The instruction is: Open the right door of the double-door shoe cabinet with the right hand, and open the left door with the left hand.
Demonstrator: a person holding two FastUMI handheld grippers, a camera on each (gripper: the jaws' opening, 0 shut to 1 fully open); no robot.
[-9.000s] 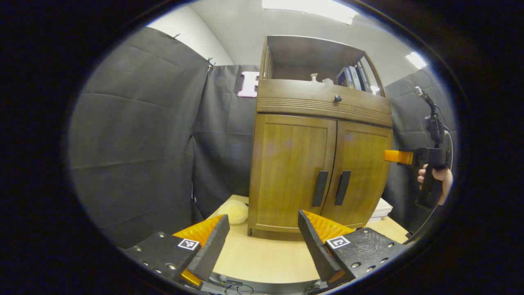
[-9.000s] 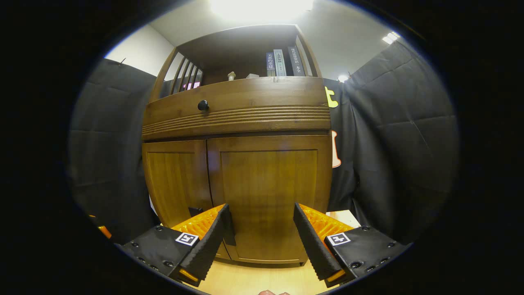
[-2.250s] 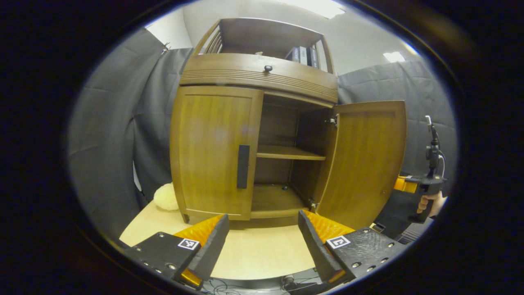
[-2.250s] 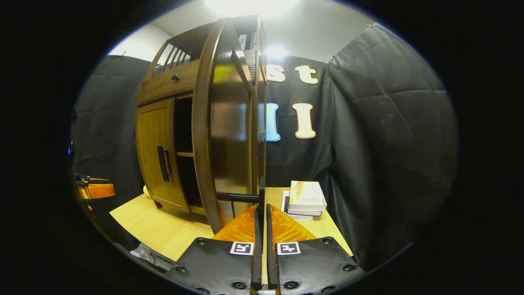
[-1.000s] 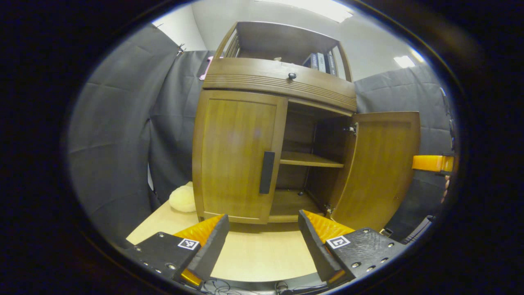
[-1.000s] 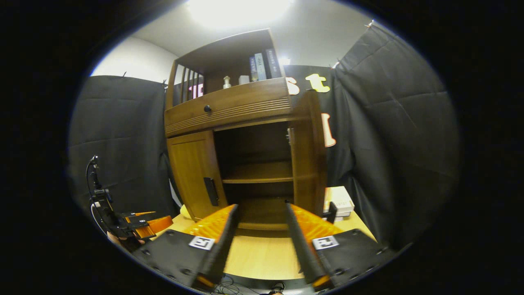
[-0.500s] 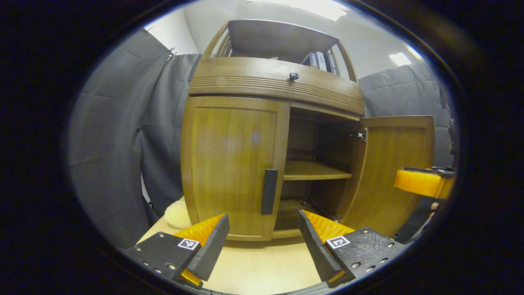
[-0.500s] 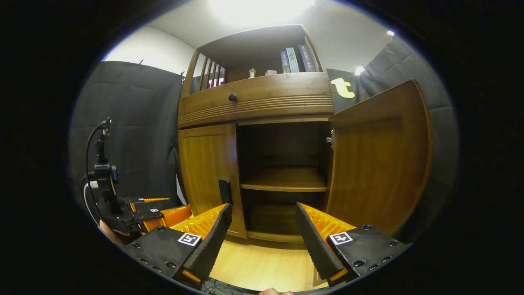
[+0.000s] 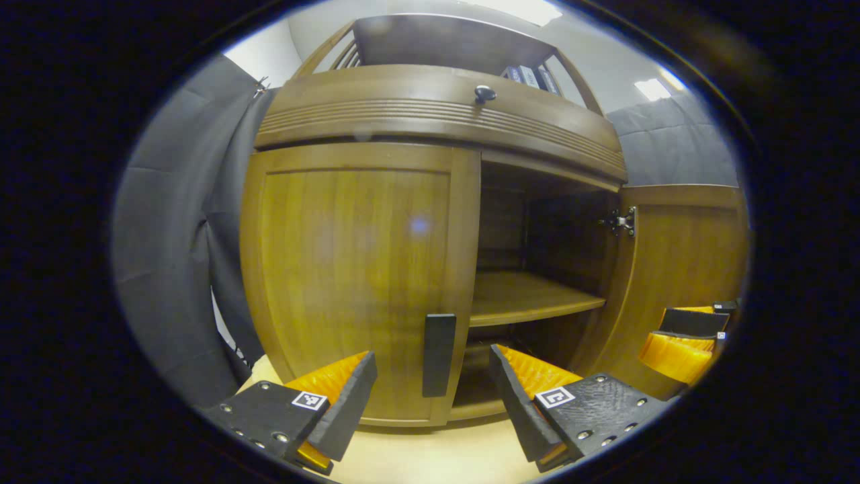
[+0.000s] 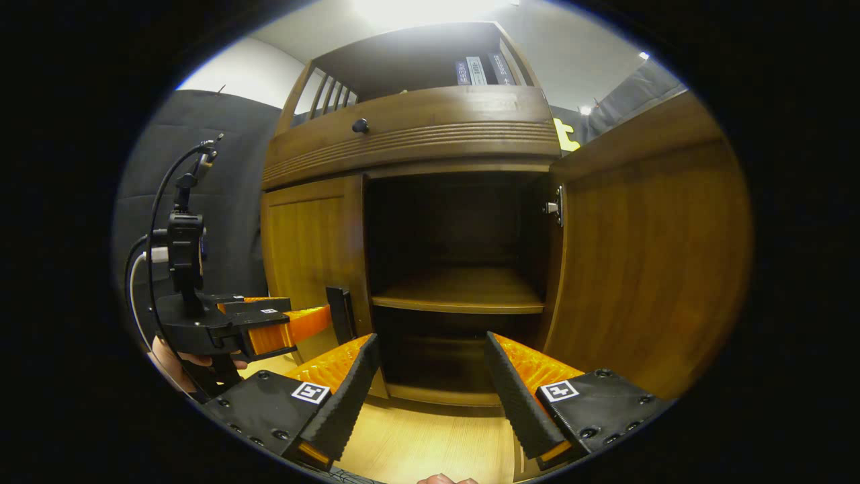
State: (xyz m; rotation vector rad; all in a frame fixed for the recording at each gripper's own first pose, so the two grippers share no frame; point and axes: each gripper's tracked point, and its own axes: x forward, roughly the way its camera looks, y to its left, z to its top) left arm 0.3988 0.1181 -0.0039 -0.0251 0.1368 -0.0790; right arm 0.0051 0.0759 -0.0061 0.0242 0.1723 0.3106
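The wooden shoe cabinet stands close ahead. Its left door [image 9: 356, 269] is shut, with a black handle [image 9: 439, 354] at its right edge. In the left gripper view my left gripper [image 9: 432, 357] is open, and the handle shows in the gap between its fingers, still apart from them. The right gripper view shows the left gripper [image 10: 306, 316] from the side, its orange finger reaching up to the handle [image 10: 338, 314]. The right door [image 10: 645, 255] stands wide open. My right gripper [image 10: 430, 344] is open and empty, facing the open compartment.
A shelf [image 10: 457, 289] divides the open compartment. Above the doors runs a drawer with a black knob [image 9: 484, 93], and books [image 10: 477, 70] stand on the top shelf. The cabinet rests on a light wooden table [image 10: 430, 444]. A hand [image 10: 178, 359] holds the left gripper.
The right door was pulled open and let go, and the right gripper opened. Over the last second the left gripper has closed in on the left door's handle.
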